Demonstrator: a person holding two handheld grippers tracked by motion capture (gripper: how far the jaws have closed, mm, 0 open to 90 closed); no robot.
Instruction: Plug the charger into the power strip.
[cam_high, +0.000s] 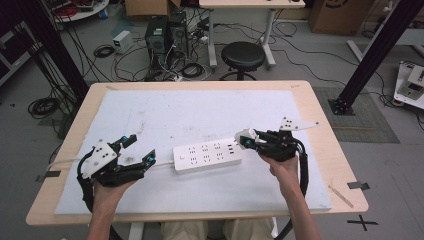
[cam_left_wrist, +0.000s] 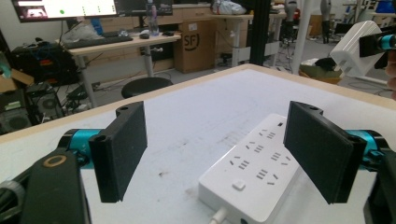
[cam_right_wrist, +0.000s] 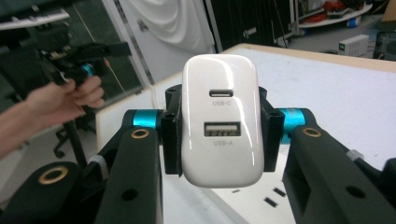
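Observation:
A white power strip (cam_high: 207, 156) lies on the white mat near the middle of the table, its cable end toward my left gripper. My left gripper (cam_high: 141, 150) sits just left of that end with its jaws wide apart and nothing between the pads. In the left gripper view the power strip (cam_left_wrist: 252, 172) lies ahead of the left gripper (cam_left_wrist: 222, 149), low between the pads. My right gripper (cam_high: 248, 141) hovers at the strip's right end, shut on a white USB charger (cam_high: 245, 135). The right gripper view shows the charger (cam_right_wrist: 222, 121) clamped by its sides, ports facing the camera, above the strip (cam_right_wrist: 275, 198).
The white mat (cam_high: 200, 107) covers most of the wooden table (cam_high: 320, 130). The strip's white cable (cam_high: 62, 162) runs off to the left edge. A black stool (cam_high: 242, 55) stands beyond the far edge, among floor cables and computers. Tape marks lie at the table's corners.

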